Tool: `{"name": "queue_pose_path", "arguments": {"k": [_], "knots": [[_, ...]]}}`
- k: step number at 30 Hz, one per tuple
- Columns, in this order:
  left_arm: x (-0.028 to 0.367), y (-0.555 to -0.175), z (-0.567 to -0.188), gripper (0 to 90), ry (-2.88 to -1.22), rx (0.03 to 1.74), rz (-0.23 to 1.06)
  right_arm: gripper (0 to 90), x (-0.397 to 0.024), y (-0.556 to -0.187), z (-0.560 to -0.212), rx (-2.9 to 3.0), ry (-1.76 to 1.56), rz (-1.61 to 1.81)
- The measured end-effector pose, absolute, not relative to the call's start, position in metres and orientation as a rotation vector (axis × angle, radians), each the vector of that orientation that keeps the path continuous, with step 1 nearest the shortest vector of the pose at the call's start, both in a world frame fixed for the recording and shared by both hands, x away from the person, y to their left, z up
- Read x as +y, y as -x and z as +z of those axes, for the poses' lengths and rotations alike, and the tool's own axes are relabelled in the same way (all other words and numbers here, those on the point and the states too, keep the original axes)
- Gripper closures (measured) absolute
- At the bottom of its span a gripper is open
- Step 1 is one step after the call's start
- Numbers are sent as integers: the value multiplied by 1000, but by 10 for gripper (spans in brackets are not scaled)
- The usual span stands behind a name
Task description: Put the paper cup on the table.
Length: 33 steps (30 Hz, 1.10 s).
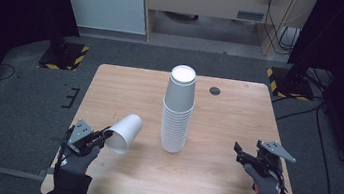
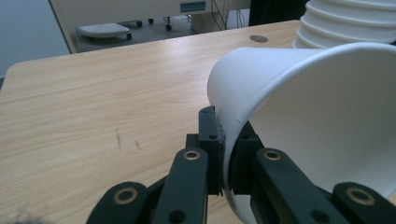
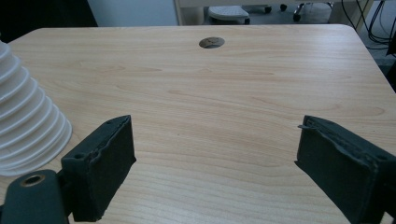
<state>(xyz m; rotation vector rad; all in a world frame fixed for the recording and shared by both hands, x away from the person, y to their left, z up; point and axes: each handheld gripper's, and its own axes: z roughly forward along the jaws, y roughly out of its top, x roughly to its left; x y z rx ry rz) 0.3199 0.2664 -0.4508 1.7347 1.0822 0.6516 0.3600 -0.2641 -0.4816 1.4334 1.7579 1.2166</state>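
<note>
- Left hand-held gripper (image 1: 100, 138): jaws clenched on the rim wall of a single white paper cup (image 1: 124, 132), one jaw inside, one outside; cup tilted above the tabletop (image 1: 125, 91), left of the stack.
- Right hand-held gripper (image 1: 239, 153): released, jaws wide apart, holding nothing, seemingly in reserve.
- Stack of upturned white paper cups (image 1: 177, 109): tabletop centre, between both grippers.

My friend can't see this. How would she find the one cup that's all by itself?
Start at the wooden table and find the tall stack of white cups standing upside down in its middle. Look toward the person's left, near the front edge. There the left hand-held gripper pinches the rim of a single white cup: unlike the stacked ones, it is tipped sideways and alone.
</note>
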Motion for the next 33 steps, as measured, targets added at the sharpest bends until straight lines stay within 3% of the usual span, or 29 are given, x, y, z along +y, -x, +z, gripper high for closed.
{"name": "queue_pose_path", "arguments": {"k": [12,23,33], "knots": [[286,-330,-448,857,-1755,1190,617,114,-267,-359,-486,1780,-1433,1160],[292,-350,-436,857,-1885,1261,603,113,-268,-360,-487,1804,-1419,1141],[297,-358,-427,858,-2017,1330,515,112,-264,-361,-488,1822,-1403,1128]]}}
